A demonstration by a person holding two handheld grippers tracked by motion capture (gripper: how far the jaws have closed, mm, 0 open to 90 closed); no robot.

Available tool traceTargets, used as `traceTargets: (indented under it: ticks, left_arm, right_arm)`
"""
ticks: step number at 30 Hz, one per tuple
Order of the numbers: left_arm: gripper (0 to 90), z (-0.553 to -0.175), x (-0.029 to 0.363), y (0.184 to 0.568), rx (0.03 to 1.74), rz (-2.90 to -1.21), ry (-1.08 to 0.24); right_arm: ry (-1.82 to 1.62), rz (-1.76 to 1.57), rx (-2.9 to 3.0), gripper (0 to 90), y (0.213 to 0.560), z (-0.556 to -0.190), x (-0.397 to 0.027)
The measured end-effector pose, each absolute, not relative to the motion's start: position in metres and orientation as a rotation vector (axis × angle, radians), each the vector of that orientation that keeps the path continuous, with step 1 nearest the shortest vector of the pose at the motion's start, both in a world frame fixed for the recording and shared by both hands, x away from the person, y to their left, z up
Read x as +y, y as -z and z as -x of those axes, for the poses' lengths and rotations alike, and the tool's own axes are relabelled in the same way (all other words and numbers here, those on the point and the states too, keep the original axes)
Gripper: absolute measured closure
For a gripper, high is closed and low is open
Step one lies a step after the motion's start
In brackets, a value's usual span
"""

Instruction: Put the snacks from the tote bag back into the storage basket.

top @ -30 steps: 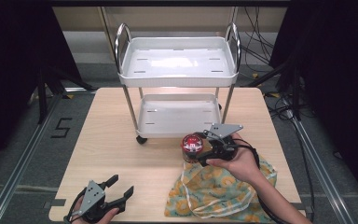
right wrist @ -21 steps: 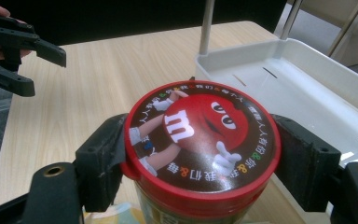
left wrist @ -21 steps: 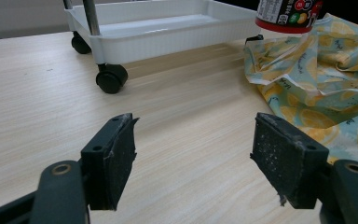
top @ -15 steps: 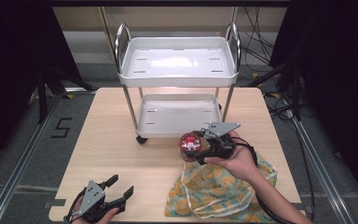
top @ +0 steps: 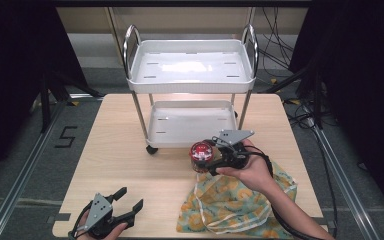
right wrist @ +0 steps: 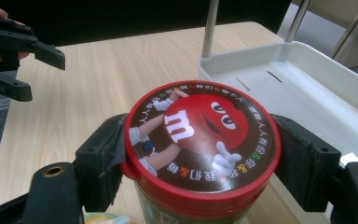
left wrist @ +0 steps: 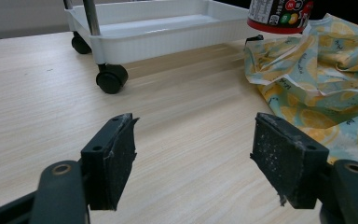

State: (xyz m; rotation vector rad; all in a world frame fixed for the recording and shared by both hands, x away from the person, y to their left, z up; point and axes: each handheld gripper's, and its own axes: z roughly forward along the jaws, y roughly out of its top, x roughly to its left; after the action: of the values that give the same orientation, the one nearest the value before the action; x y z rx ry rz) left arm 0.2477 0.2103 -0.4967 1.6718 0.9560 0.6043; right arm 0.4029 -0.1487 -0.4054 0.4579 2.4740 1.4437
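A candy jar (top: 201, 156) with a red lid (right wrist: 201, 136) hangs above the table in front of the cart's lower tray, with my right gripper (top: 211, 156) shut on it just under the lid. In the left gripper view the jar (left wrist: 279, 14) shows at the top right, above a yellow-and-teal lemon-print cloth bag (top: 235, 202). My left gripper (top: 124, 203) rests near the table's front left edge, open, with nothing between its pads (left wrist: 116, 156). From the right gripper view that left gripper (right wrist: 32, 65) appears at the far left.
A white two-tier wheeled cart (top: 192, 75) stands at the back middle of the wooden table (top: 125, 150), its lower tray (right wrist: 307, 79) just beyond the jar. One black caster (left wrist: 111, 78) faces my left gripper. The cloth bag (left wrist: 321, 79) lies crumpled at the front right.
My right gripper has carried the jar a little to the left and toward the cart's lower tray. The left gripper has stayed put.
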Motion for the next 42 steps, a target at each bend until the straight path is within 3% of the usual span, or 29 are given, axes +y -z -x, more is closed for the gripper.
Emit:
traceTargets:
  ticks: [42]
  left_arm:
    - [29.2,-0.248,0.21,0.496,0.955,-1.672,-0.603]
  right_arm:
    - [-1.431,-0.444,2.494,26.2,0.403,-0.414,-0.131]
